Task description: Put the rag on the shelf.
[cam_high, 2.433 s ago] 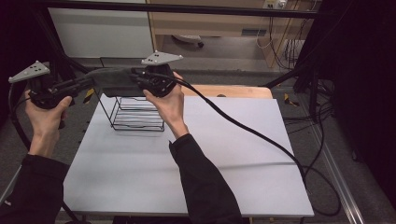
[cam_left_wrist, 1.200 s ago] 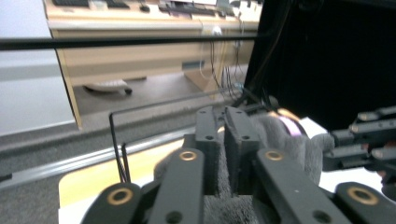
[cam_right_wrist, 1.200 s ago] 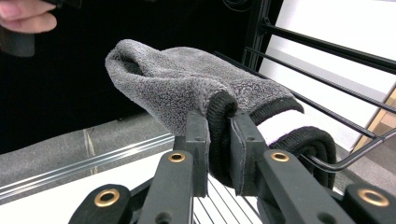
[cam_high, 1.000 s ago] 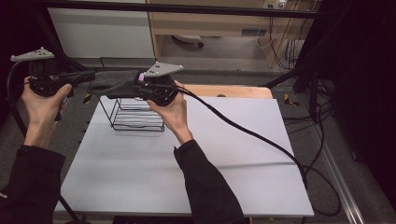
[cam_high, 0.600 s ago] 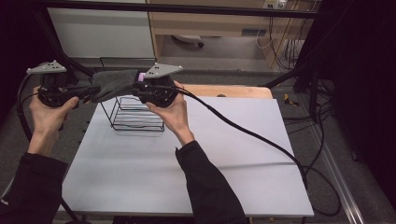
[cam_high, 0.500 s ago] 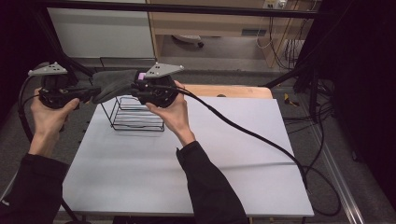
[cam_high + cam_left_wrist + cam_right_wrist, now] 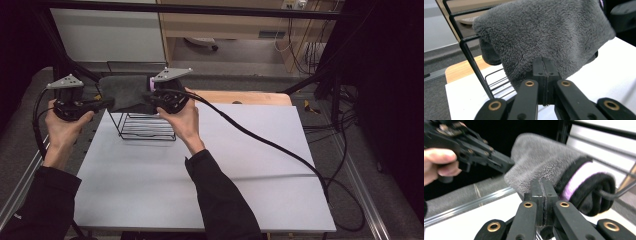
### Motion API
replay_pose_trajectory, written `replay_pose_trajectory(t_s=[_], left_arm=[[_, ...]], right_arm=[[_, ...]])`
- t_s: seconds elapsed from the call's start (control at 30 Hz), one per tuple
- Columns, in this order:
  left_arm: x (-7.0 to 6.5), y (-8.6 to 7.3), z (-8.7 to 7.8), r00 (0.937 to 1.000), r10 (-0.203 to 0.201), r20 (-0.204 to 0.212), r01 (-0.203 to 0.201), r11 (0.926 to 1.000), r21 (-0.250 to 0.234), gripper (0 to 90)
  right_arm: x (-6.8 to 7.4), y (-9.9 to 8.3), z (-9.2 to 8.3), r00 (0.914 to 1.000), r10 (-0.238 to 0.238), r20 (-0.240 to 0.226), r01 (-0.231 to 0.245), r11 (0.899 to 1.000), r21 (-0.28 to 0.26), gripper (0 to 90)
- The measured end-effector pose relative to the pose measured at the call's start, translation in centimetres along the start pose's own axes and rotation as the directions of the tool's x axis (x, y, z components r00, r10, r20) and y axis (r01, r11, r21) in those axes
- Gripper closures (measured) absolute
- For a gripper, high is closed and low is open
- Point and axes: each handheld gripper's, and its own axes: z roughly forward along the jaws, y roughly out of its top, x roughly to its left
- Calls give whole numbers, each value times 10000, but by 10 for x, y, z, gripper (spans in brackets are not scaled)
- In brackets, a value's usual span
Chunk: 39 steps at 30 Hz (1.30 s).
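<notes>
The left hand-held gripper (image 7: 102,104), a black linkage tool topped by a grey three-cornered plate, is raised over the tabletop's far-left corner with its jaws clamped together on the edge of a dark grey fleecy sock (image 7: 125,92). In the left gripper view the sock (image 7: 544,37) is thick, nubbly pile, bulging outward from the pinch. It hangs stretched between both tools, above a black wire basket (image 7: 145,125) of thin straight rods standing on the smooth white tabletop (image 7: 240,165) near its far-left corner. The right hand-held gripper (image 7: 150,97) is pressed shut on the sock's other end. In the right gripper view, that end (image 7: 584,187) is a rolled black cuff with a pale lilac band, next to the grey pile. A thick black cable (image 7: 260,142) trails from this tool across the tabletop toward its right edge.
</notes>
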Motion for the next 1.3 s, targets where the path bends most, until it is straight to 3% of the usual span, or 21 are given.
replay_pose_trajectory(t_s=[0.13,0.27,0.4,0.6,0.87,0.97,1.3], left_arm=[[2,-5,5,10000,-84,-42,84,10000,-43,900],[3,-8,9,9998,-155,-110,154,9998,-126,899],[4,-10,11,9997,-242,-82,240,9995,-211,898],[2,-9,1,9997,-249,30,250,9988,-414,846],[-7,-11,-16,9999,-51,-143,49,9999,-92,633],[-11,-16,-20,9997,51,-220,-52,10000,-58,548],[-21,-43,-18,9997,-51,-256,57,9997,233,306]], right_arm=[[-2,-7,9,9996,167,243,-182,9980,601,900],[-6,-16,15,9981,499,350,-524,9960,730,900],[-10,-23,18,9973,638,367,-660,9960,607,884],[-5,-18,9,9994,323,126,-325,9993,175,820],[1,-9,-14,9998,41,180,-38,9998,-197,612],[-1,-9,-23,9997,171,185,-167,9996,-219,532],[-17,-34,-66,9965,600,581,-602,9982,9,268]])
